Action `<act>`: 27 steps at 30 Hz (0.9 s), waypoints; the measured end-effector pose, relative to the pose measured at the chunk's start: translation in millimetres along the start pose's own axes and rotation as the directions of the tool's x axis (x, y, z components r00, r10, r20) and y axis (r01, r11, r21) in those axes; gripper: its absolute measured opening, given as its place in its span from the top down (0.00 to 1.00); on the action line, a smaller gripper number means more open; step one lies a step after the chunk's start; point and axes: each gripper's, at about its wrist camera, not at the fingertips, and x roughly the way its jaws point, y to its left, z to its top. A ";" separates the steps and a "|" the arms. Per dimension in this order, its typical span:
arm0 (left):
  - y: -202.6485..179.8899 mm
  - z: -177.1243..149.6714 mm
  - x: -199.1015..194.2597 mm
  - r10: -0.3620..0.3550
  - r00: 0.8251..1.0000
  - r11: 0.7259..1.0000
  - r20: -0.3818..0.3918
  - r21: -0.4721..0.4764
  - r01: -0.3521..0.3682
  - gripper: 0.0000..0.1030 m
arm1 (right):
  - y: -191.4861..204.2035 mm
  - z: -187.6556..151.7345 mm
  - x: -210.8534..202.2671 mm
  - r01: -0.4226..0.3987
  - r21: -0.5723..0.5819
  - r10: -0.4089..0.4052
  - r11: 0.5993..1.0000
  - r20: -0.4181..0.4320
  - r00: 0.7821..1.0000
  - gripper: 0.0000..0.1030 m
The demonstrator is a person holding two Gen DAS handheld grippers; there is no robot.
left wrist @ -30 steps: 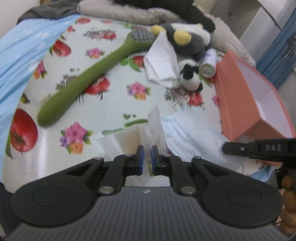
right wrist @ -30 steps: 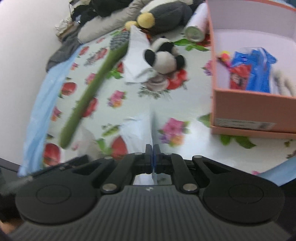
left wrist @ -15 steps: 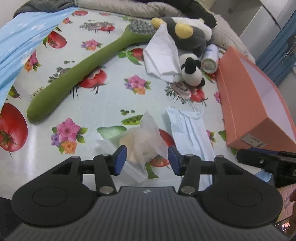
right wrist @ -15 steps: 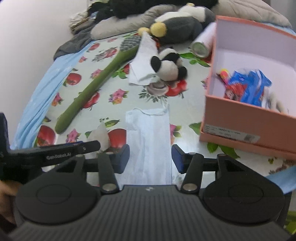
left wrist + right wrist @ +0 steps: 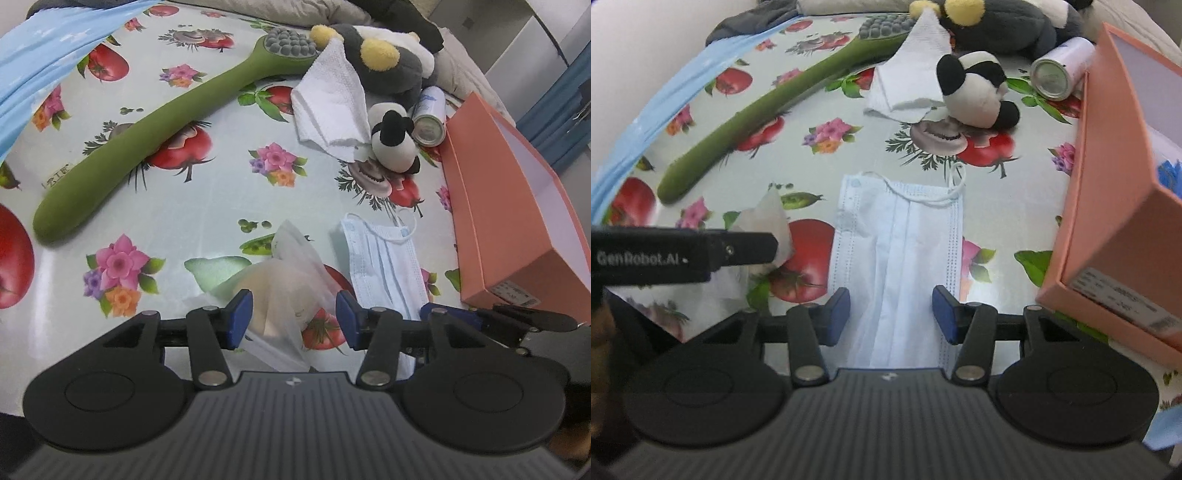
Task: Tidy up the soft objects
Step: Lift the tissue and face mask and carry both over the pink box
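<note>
The left gripper [image 5: 294,315] points steeply downward, its blue pads [image 5: 240,314] standing apart with a clear gap between them – nothing is pinched, and the jaws have just been opening. The right gripper [image 5: 891,314] is tilted down in much the same way, its blue pads [image 5: 837,312] likewise parted and pressing on nothing, after opening a moment ago. The two sit close side by side – the left gripper's black finger reaches into the right wrist view from the left edge, and the right gripper's finger shows at the right of the left wrist view.
</note>
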 end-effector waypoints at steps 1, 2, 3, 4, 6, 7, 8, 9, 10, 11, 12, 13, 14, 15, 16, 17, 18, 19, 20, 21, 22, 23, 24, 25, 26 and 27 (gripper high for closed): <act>-0.9 0.6 2.1 0.002 1.000 1.000 -0.005 0.002 -0.002 0.46 | -0.1 -0.4 3.3 0.003 -0.010 -0.003 1.000 -0.001 1.000 0.49; -1.9 0.6 3.9 0.005 1.000 1.000 -0.008 0.006 -0.005 0.47 | -0.4 -1.3 5.1 0.003 -0.020 -0.003 1.000 0.004 1.000 0.50; -3.0 0.3 5.3 0.011 1.000 1.000 -0.009 0.013 -0.011 0.47 | -0.2 -2.0 6.2 0.006 -0.031 -0.006 1.000 0.005 1.000 0.52; -4.1 0.3 6.6 0.018 1.000 1.000 -0.011 0.018 -0.018 0.48 | 0.9 -2.5 7.3 0.010 -0.043 -0.010 0.999 0.003 1.000 0.57; -5.4 0.1 8.2 0.039 0.999 0.999 -0.009 0.023 -0.039 0.55 | 4.3 -3.7 8.3 0.028 -0.065 -0.028 0.997 0.007 1.000 0.74; -6.6 0.7 8.6 0.051 0.999 0.998 -0.007 0.029 -0.051 0.61 | 4.9 -4.2 8.1 0.033 -0.067 -0.033 0.997 0.009 0.999 0.86; -7.0 1.6 9.1 0.058 0.998 0.998 -0.007 0.031 -0.057 0.63 | 4.8 -3.8 7.9 0.028 -0.062 -0.028 0.998 0.008 1.000 0.87; -6.6 2.8 9.1 0.058 0.998 0.998 -0.007 0.028 -0.057 0.65 | 4.7 -2.8 8.0 0.023 -0.056 -0.023 0.998 0.004 1.000 0.90; -6.4 3.9 8.7 0.055 0.998 0.998 -0.007 0.022 -0.054 0.70 | 4.2 -2.0 8.0 0.016 -0.045 -0.016 0.999 -0.003 1.000 0.92; -6.5 4.8 8.5 0.055 0.998 0.998 -0.006 0.021 -0.054 0.75 | 3.8 -1.5 7.8 0.006 -0.034 -0.006 0.999 -0.009 1.000 0.93; -7.1 5.5 7.6 0.057 0.998 0.998 -0.004 0.020 -0.057 0.78 | 2.7 -1.2 7.1 -0.003 -0.022 0.003 1.000 -0.013 1.000 0.93; -7.5 5.9 6.2 0.056 0.998 0.998 -0.001 0.019 -0.056 0.81 | 1.6 -1.1 6.7 -0.012 -0.005 0.012 1.000 -0.014 1.000 0.94; -7.9 6.4 4.7 0.054 0.999 0.998 0.002 0.019 -0.054 0.84 | -0.2 -1.0 6.1 -0.022 0.012 0.022 1.000 -0.016 1.000 0.94; -8.3 6.7 3.0 0.054 0.999 0.998 0.004 0.017 -0.055 0.85 | -1.9 -0.8 4.8 -0.029 0.030 0.030 0.999 -0.015 0.999 0.94; -8.7 6.8 0.8 0.054 0.999 0.998 0.008 0.016 -0.054 0.88 | -4.2 -0.6 2.3 -0.037 0.047 0.037 0.998 -0.013 0.999 0.94; -9.1 6.7 -1.9 0.047 0.999 0.999 0.013 0.015 -0.047 0.89 | -5.3 -0.3 -0.5 -0.037 0.056 0.037 0.998 -0.010 0.999 0.94; -9.9 6.5 -4.4 0.042 0.999 0.999 0.017 0.014 -0.042 0.89 | -6.2 -0.1 -3.8 -0.033 0.059 0.033 0.998 -0.004 0.999 0.94; -11.0 6.1 -7.9 0.040 0.999 0.999 0.024 0.015 -0.040 0.90 | -6.5 0.3 -7.9 -0.028 0.058 0.027 0.998 0.005 1.000 0.94; -12.3 5.3 -11.9 0.037 0.999 0.999 0.031 0.017 -0.037 0.90 | -6.8 1.0 -11.7 -0.026 0.059 0.025 0.998 0.014 1.000 0.94; -13.5 4.5 -16.8 0.031 0.999 0.999 0.041 0.018 -0.032 0.91 | -7.8 1.4 -16.0 -0.027 0.062 0.025 0.998 0.024 0.999 0.94; -14.8 4.2 -21.9 0.026 0.998 0.999 0.049 0.017 -0.027 0.91 | -8.1 2.2 -20.2 -0.025 0.066 0.023 0.998 0.033 0.999 0.94; -16.0 4.0 -26.9 0.021 0.998 1.000 0.056 0.017 -0.022 0.91 | -8.7 2.9 -25.0 -0.023 0.069 0.020 0.997 0.043 0.999 0.94; -17.7 4.0 -33.1 0.015 0.998 1.000 0.066 0.017 -0.016 0.91 | -9.3 3.9 -30.0 -0.019 0.072 0.015 0.997 0.054 0.998 0.94; -19.5 3.9 -39.7 0.011 0.997 1.000 0.077 0.017 -0.013 0.91 | -9.5 4.7 -34.9 -0.016 0.078 0.010 0.997 0.065 0.998 0.94; -20.9 3.9 -46.1 0.008 0.996 1.000 0.087 0.019 -0.010 0.91 | -9.7 5.1 -40.7 -0.016 0.085 0.009 0.996 0.077 0.997 0.94; -22.8 3.7 -53.1 0.003 0.995 1.000 0.097 0.020 -0.005 0.91 | -9.8 5.5 -46.5 -0.017 0.090 0.009 0.996 0.088 0.996 0.94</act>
